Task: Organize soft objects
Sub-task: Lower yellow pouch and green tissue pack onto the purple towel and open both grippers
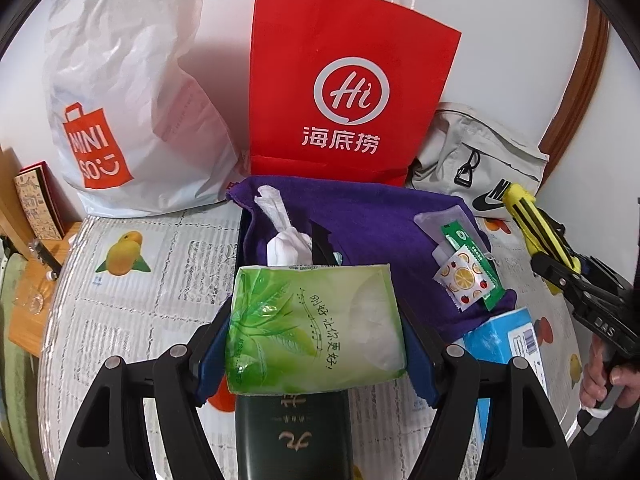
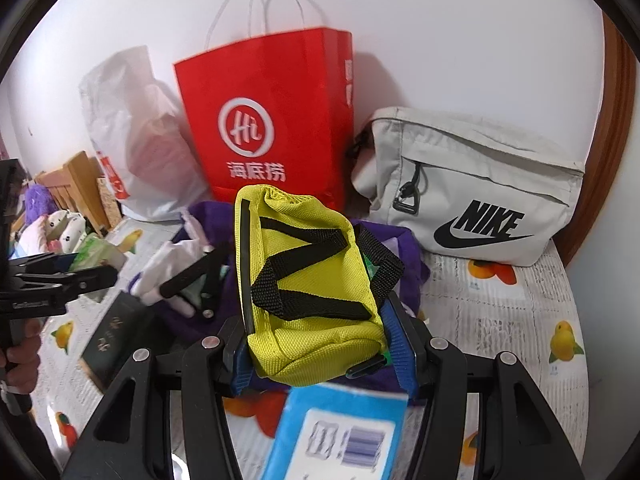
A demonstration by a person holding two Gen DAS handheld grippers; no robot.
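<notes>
My left gripper (image 1: 316, 364) is shut on a green tissue pack (image 1: 316, 324), held above a dark green box (image 1: 292, 432). My right gripper (image 2: 320, 356) is shut on a yellow pouch with black straps (image 2: 308, 280); in the left wrist view that pouch (image 1: 528, 216) and gripper show at the right edge. A purple cloth (image 1: 360, 220) lies in the middle of the table. On it rest white gloves (image 1: 286, 240) and small sachets (image 1: 468, 272). The left gripper (image 2: 68, 280) with the tissue pack (image 2: 96, 252) appears at the left of the right wrist view.
A red paper bag (image 1: 348, 88), a white plastic bag (image 1: 120, 100) and a grey Nike bag (image 2: 480, 184) stand along the wall. A blue box (image 2: 344, 432) lies near the front. The tablecloth (image 1: 140, 280) has a fruit print. A wooden shelf (image 1: 32, 280) is at the left.
</notes>
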